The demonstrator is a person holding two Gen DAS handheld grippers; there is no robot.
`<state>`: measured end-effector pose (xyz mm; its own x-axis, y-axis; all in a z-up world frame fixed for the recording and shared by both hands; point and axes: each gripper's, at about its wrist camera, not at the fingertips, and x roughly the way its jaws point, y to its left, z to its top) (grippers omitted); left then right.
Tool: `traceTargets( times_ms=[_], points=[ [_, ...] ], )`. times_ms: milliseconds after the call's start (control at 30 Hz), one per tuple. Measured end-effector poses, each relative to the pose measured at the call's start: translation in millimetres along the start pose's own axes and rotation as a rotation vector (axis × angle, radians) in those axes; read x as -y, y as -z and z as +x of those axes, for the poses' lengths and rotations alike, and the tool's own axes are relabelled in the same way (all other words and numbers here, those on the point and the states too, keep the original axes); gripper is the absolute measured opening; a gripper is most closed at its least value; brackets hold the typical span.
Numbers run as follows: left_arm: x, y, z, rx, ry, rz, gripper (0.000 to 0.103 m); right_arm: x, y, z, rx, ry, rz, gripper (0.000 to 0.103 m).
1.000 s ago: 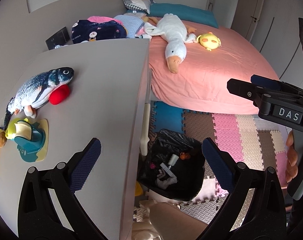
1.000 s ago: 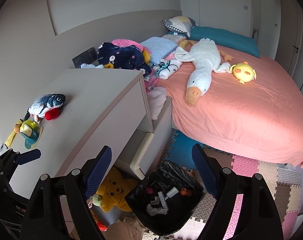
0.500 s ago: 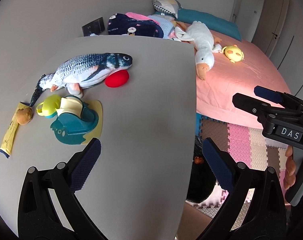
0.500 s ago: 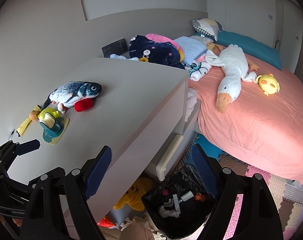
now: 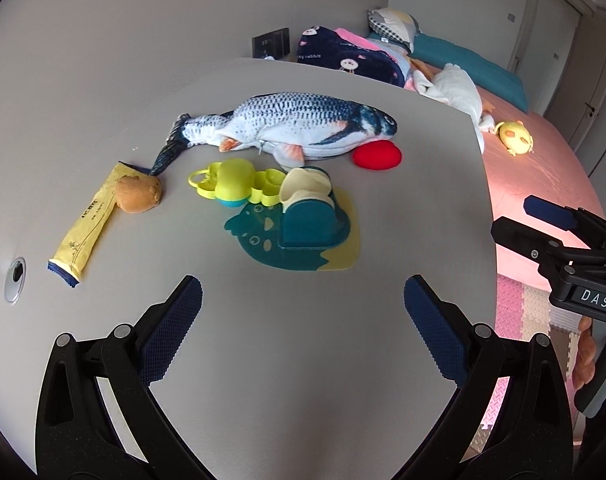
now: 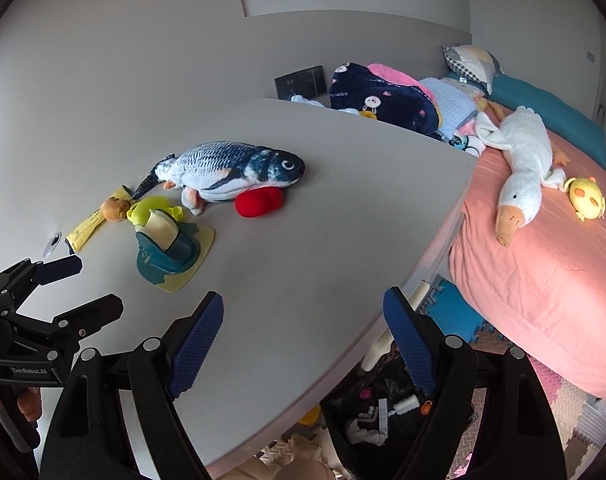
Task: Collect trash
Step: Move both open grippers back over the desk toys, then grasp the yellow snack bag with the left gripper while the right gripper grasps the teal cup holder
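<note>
1. The yellow wrapper [image 5: 87, 221] lies flat on your grey tabletop [image 5: 287, 320] at about 10 o'clock from the left gripper [image 5: 303, 328], with a small brown bear toy [image 5: 138, 193] resting on its far end
2. Just right of it, at 12 o'clock, a lime green toy [image 5: 233, 182] touches a teal stand [image 5: 311, 216] that sits on a teal and yellow mat [image 5: 303, 252]
3. Beyond those lies a plush fish [image 5: 295, 128], its tail tip reaching the bear; a red cushion [image 5: 376, 155] is tucked under its head at 1 o'clock
4. Your left gripper hovers above bare tabletop with its jaws spread wide and nothing between them
5. Your right gripper [image 6: 303, 340] is likewise wide apart and empty, over the table's near right edge
6. Below that edge, at 5 o'clock in the right wrist view, a black trash bag [image 6: 383, 420] sits open on the floor with small items inside
7. Farther right, the pink bed [image 6: 543, 280] carries a white goose plush [image 6: 523, 160] and a yellow plush [image 6: 587, 198]
</note>
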<state>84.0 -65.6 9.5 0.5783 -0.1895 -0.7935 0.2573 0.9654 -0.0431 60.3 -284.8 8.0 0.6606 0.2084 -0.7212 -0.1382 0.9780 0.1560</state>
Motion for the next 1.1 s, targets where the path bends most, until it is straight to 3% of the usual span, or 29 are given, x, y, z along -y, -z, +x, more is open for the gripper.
traceTargets(
  times_ms=[633, 1100],
  points=[
    [-122, 5, 6, 0.003, -0.144, -0.173, 0.098, -82, -17, 55, -0.039, -0.153, -0.140, 0.082],
    [-169, -6, 36, -0.024, -0.200, -0.173, 0.098, -118, -39, 96, -0.065, -0.140, -0.289, 0.080]
  ],
)
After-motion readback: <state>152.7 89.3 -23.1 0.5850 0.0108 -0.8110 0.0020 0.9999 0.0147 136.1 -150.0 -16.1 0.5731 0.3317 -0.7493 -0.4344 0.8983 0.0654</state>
